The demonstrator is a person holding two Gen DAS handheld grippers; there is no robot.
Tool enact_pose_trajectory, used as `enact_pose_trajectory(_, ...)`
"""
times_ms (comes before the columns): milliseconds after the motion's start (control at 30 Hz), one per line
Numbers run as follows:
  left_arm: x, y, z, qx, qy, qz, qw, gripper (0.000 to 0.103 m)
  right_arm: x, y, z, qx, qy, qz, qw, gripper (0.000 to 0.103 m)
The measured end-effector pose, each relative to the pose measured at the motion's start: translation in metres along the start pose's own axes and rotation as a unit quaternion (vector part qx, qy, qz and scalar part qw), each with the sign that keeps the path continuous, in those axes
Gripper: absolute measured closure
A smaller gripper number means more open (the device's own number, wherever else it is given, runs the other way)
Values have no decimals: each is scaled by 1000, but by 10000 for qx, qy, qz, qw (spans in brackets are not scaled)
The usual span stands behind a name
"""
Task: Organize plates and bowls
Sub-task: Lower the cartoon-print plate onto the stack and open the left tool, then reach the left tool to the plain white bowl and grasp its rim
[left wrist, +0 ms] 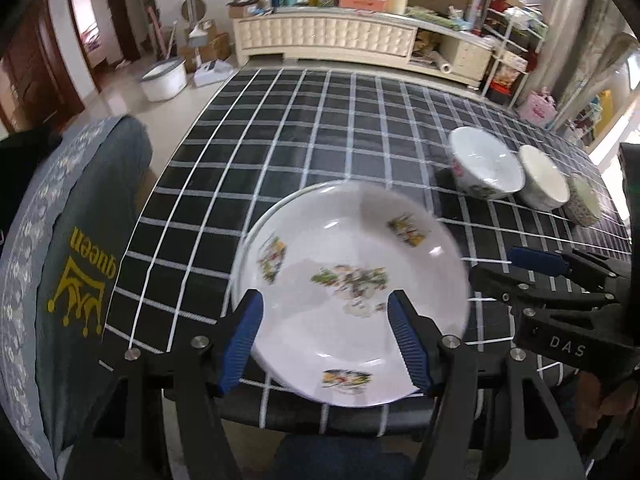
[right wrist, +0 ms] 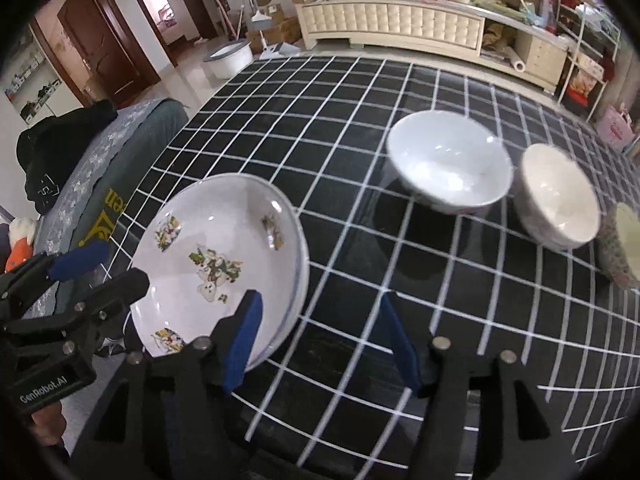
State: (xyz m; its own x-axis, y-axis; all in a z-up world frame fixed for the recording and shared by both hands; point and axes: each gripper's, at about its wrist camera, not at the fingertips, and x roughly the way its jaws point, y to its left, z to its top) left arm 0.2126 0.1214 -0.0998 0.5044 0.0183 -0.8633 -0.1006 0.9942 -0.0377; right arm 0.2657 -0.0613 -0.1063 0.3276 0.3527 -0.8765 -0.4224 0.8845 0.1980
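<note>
White floral plate (left wrist: pixel 352 280) lower centre, on checked tablecloth (left wrist: pixel 280 140), directly ahead of left gripper (left wrist: pixel 324 340); jaws wide, empty, straddling near rim. Right gripper (right wrist: pixel 320 340) open, empty, beside plate; bowls (right wrist: pixel 448 160) upper right.

Bare checked tablecloth (right wrist: pixel 340 128) lies open between the plate (right wrist: pixel 224 256) and three close-set bowls (right wrist: pixel 448 160).

Third bowl (right wrist: pixel 628 240) cut off by frame edge in right wrist view. Plate (left wrist: pixel 352 280) motion-blurred; its near rim hidden behind left claw (left wrist: pixel 324 340).
</note>
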Motion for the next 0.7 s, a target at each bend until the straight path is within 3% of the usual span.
enact_pose_trajectory(267, -10, -37, 22, 272, -171, -278, 9991, 40, -25, -39, 12, 333, -294, -196, 9988, 37)
enact_pose_trajectory(700, 9, -84, 80, 549, -243, -511, 9969, 40, -25, -90, 43, 424, -393, -309, 9979, 36)
